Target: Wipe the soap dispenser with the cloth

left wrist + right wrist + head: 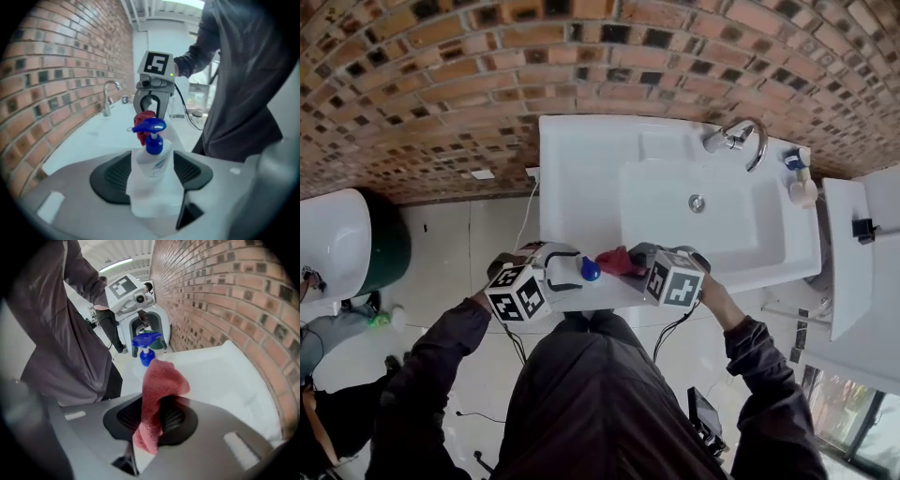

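A clear soap dispenser [152, 159] with a blue pump head [591, 270] stands at the front edge of the white sink counter [581, 187]. My left gripper [152, 180] is open, with the bottle upright between its black pads [112, 176], which do not squeeze it. My right gripper [154, 420] is shut on a red cloth [157, 394]; the cloth hangs bunched just right of the dispenser [146, 350]. In the head view the two grippers face each other, the left gripper [567, 272] and the right gripper [636, 258], with the cloth [617, 261] between them.
The sink basin [722, 225] lies beyond, with a chrome faucet [741, 139] at the back and a small bottle [802, 183] at its right corner. A brick wall [441, 84] rises behind. A dark green and white bin [356, 244] stands to the left on the floor.
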### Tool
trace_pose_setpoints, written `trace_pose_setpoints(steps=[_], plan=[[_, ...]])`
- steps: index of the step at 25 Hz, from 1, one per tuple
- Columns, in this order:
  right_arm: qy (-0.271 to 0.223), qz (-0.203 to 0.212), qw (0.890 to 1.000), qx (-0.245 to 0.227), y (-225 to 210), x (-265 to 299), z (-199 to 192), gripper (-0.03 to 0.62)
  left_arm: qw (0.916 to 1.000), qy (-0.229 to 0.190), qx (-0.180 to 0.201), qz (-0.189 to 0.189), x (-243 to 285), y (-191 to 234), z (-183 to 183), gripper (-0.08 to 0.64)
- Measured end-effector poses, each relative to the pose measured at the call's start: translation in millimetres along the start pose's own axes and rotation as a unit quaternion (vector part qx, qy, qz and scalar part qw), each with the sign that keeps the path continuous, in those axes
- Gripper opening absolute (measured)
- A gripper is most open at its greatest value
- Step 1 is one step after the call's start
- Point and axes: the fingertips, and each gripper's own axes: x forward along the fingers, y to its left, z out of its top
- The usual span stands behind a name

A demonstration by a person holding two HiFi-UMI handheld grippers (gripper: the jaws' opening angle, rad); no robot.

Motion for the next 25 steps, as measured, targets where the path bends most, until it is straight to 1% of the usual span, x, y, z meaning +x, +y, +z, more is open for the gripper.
trace_pose_setpoints(steps=[2,4,7,8,9,10,11,13,15,16,17,18,19,20,21,23,24,25], plan=[[-0.015,-0.011,0.999,0.039,22,-11,-13,0.069,0.997,0.016,0.049,-0.058,8,-5,3,0.307],[-0.027,-0.022,0.996,0.081,42,-19,-28,0.069,0.9914,0.037,0.09,-0.088,18,-3,4,0.319],[-0.053,-0.036,0.987,0.149,64,-29,-43,0.069,0.9837,0.056,0.13,-0.111,31,-1,5,0.314],[-0.062,-0.042,0.982,0.171,69,-33,-46,0.069,0.9821,0.058,0.136,-0.117,34,-2,6,0.299],[-0.071,-0.047,0.978,0.189,73,-36,-49,0.069,0.9816,0.058,0.136,-0.12,35,-3,7,0.256],[-0.079,-0.052,0.974,0.205,76,-39,-51,0.069,0.9824,0.058,0.132,-0.118,36,-4,8,0.253],[-0.087,-0.056,0.97,0.219,79,-41,-53,0.069,0.9846,0.058,0.123,-0.11,37,-4,9,0.252],[-0.096,-0.069,0.961,0.25,78,-41,-54,0.069,0.9919,0.059,0.081,-0.077,39,-1,10,0.25],[-0.104,-0.085,0.946,0.296,73,-38,-52,0.069,0.998,0.057,0.016,-0.022,42,3,12,0.249],[-0.113,-0.09,0.936,0.322,69,-34,-49,0.069,0.9981,0.055,-0.024,0.011,43,6,13,0.247],[-0.123,-0.092,0.924,0.349,64,-29,-46,0.069,0.9952,0.053,-0.069,0.046,43,9,13,0.247],[-0.135,-0.091,0.913,0.374,60,-23,-43,0.069,0.9885,0.052,-0.117,0.08,43,12,12,0.245],[-0.147,-0.088,0.901,0.399,54,-17,-39,0.069,0.9784,0.049,-0.167,0.111,42,15,11,0.242],[-0.157,-0.085,0.888,0.424,49,-11,-37,0.069,0.9657,0.044,-0.217,0.135,40,18,11,0.238],[-0.165,-0.082,0.876,0.446,44,-5,-35,0.069,0.9512,0.034,-0.266,0.152,39,19,12,0.235],[-0.178,-0.076,0.855,0.481,35,3,-33,0.069,0.9181,-0.005,-0.359,0.168,38,20,15,0.228],[-0.184,-0.071,0.846,0.495,31,7,-31,0.069,0.9019,-0.028,-0.396,0.171,37,20,16,0.221],[-0.191,-0.065,0.839,0.506,27,11,-28,0.069,0.8897,-0.048,-0.421,0.17,36,19,17,0.227]])
